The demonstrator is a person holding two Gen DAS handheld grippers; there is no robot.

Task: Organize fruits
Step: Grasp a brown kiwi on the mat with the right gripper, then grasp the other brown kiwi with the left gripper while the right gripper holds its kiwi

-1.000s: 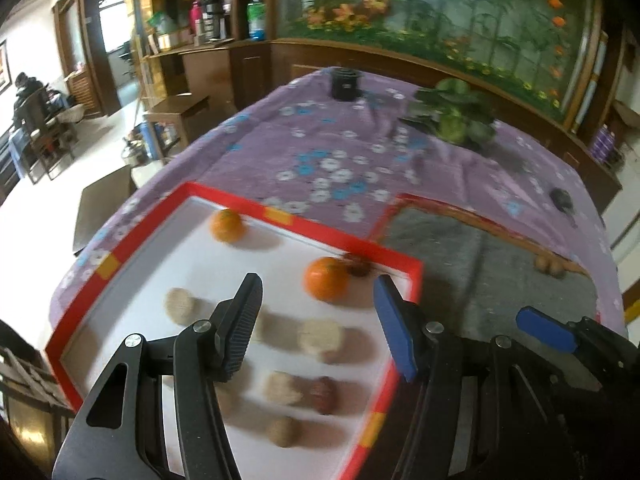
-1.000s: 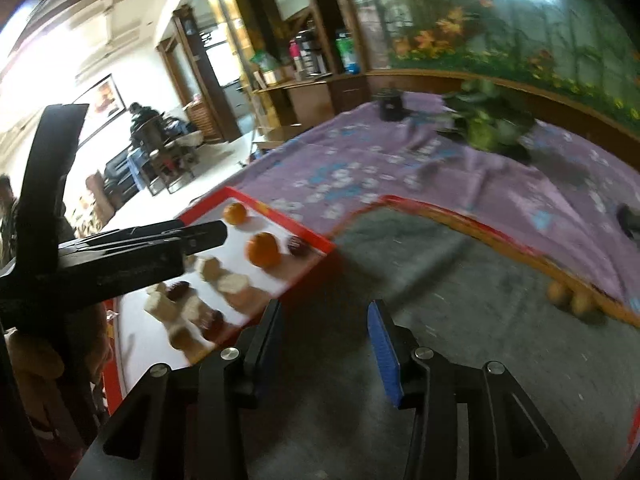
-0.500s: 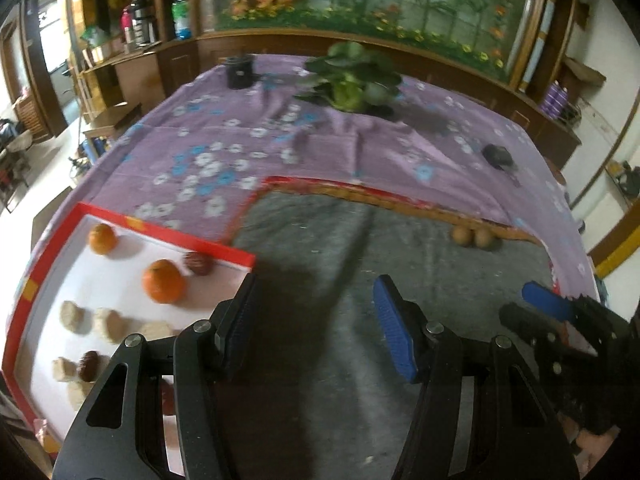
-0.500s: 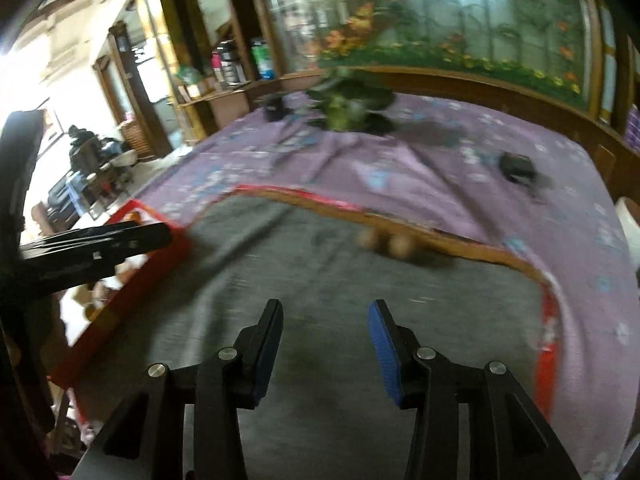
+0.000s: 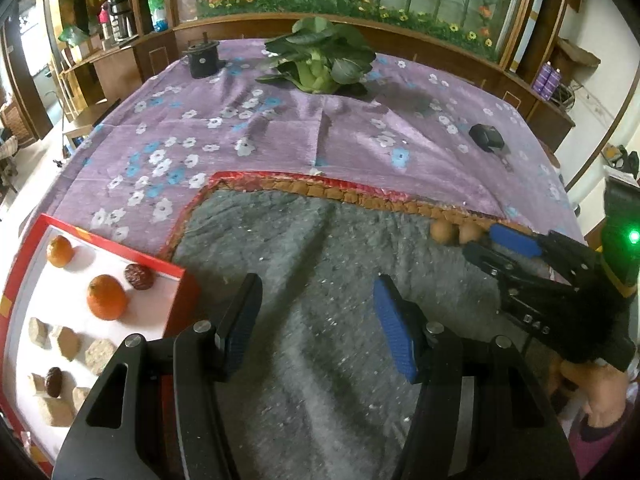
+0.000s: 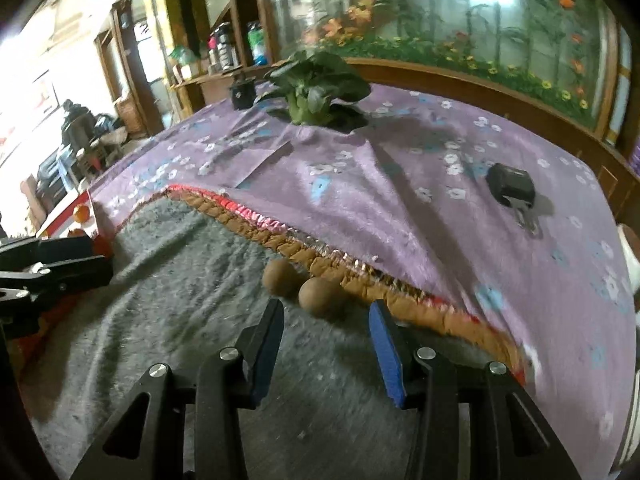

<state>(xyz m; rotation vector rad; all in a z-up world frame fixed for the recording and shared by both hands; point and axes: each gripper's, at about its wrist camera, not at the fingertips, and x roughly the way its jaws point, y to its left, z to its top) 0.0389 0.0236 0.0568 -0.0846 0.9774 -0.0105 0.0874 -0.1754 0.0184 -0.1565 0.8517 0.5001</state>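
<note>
Purple flowered tablecloth under grey felt mat (image 5: 320,240). Right gripper (image 6: 326,332), jaws spread and empty, has swung away from the red-rimmed white tray (image 5: 176,304) to just short of two round brown fruits (image 6: 304,284) by the mat's braided edge. Left gripper (image 5: 316,320), spread, empty, has followed over bare mat. Oranges (image 5: 106,302) sit in tray. Pickup looks next.
</note>
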